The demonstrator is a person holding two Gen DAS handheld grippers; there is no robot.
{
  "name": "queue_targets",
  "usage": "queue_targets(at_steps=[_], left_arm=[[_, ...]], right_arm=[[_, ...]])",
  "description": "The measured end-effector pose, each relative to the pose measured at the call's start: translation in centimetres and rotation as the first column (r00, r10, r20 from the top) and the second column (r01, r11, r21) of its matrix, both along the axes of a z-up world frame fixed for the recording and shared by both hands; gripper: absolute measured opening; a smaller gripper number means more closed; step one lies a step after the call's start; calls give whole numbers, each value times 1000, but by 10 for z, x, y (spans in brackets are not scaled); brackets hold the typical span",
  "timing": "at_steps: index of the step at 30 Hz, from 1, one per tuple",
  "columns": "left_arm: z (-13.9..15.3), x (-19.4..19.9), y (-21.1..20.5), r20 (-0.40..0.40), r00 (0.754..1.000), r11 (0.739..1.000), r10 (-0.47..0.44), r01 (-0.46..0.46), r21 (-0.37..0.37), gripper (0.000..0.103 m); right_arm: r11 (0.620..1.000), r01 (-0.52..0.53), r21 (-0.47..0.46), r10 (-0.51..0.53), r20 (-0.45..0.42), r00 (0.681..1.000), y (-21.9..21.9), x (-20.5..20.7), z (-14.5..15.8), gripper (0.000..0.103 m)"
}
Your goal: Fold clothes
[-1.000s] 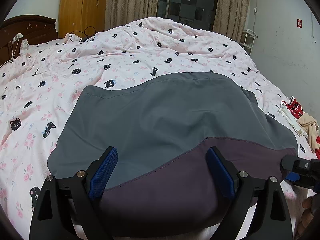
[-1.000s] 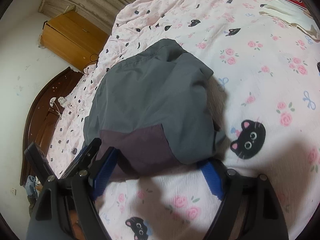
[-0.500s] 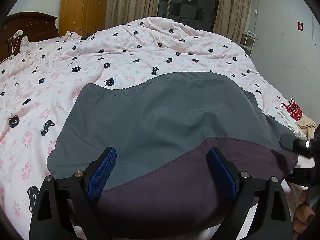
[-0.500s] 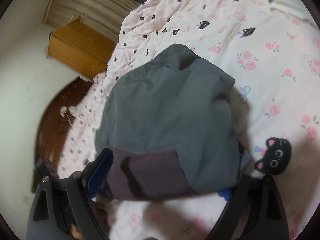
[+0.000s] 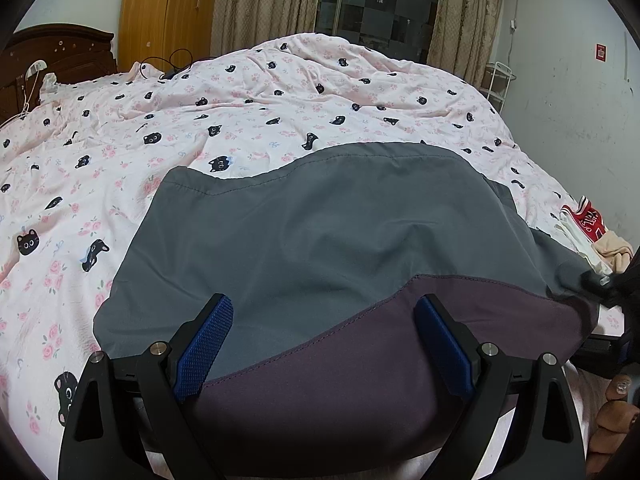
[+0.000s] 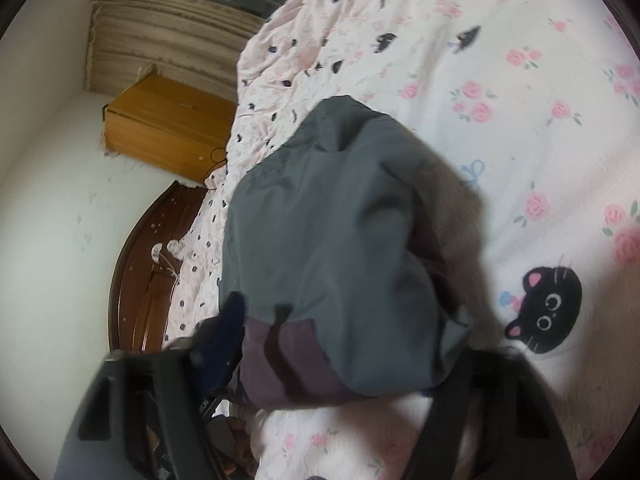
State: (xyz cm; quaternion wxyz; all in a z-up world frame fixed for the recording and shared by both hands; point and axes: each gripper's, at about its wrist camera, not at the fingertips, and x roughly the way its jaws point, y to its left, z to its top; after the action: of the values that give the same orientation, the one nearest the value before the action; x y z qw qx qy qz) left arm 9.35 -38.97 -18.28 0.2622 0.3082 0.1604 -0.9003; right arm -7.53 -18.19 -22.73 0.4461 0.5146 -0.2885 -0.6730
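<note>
A grey garment [image 5: 320, 240] with a dark purple band [image 5: 360, 364] along its near edge lies spread on the cat-print bedspread [image 5: 260, 92]. My left gripper [image 5: 324, 312] hangs open just over the purple band, its blue pads well apart and pressing nothing. In the right wrist view the garment [image 6: 332, 220] is bunched at its near corner. That corner lies between the fingers of my right gripper [image 6: 340, 344]. Its jaws are closing, still wide, and the far finger is hidden under the cloth. The picture there is blurred. The right gripper [image 5: 600, 280] also shows at the garment's right edge.
A small pile of red, white and beige clothes [image 5: 588, 224] lies at the bed's right side. A dark wooden headboard [image 5: 60, 52] with cables, a wardrobe [image 5: 168, 12] and a white rack [image 5: 498, 84] stand around the bed. A person's fingers [image 5: 616, 404] show at lower right.
My right gripper has rolled and slid in over the garment's near corner, so the cloth now covers one finger. The left gripper has stayed where it was, still open.
</note>
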Motion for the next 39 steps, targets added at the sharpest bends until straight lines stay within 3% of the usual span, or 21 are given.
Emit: queue_targets(at_steps=[2,5,11,22,29,33,39], left_arm=[[0,0,0,1,1000,1000,0,0,0,92],[0,0,1,1,1000,1000,0,0,-1,92],[-1,0,0,-3,1000,1000,0,0,4,92],[-1,1,-3,-5,1000,1000,6,-6,14,92],[-2,-1,-1,7,1000,1000,1,-1,3,92],[-2,-1,-2,10,1000,1000,4,-4,2,92],[-2,-2,-1,21,1000,1000,12,-12,-4,92]], right_arm=[[1000,-2,-17,3,38,999,-1,-2,-7,35],[1000,-1,-28,3,46,999,-1,-4,-9,29],[1000,-1,-10,2,29,1000,-3,-4,-3,27],[999,-32,39,35,-92,995,-12,5,32,26],[1000,14,13,-14,52,999,1,-5,-5,29],[1000,7,22,-7,8,1000,-2,-4,1,24],[995,-16,99,32,-161,986,-14,12,39,19]])
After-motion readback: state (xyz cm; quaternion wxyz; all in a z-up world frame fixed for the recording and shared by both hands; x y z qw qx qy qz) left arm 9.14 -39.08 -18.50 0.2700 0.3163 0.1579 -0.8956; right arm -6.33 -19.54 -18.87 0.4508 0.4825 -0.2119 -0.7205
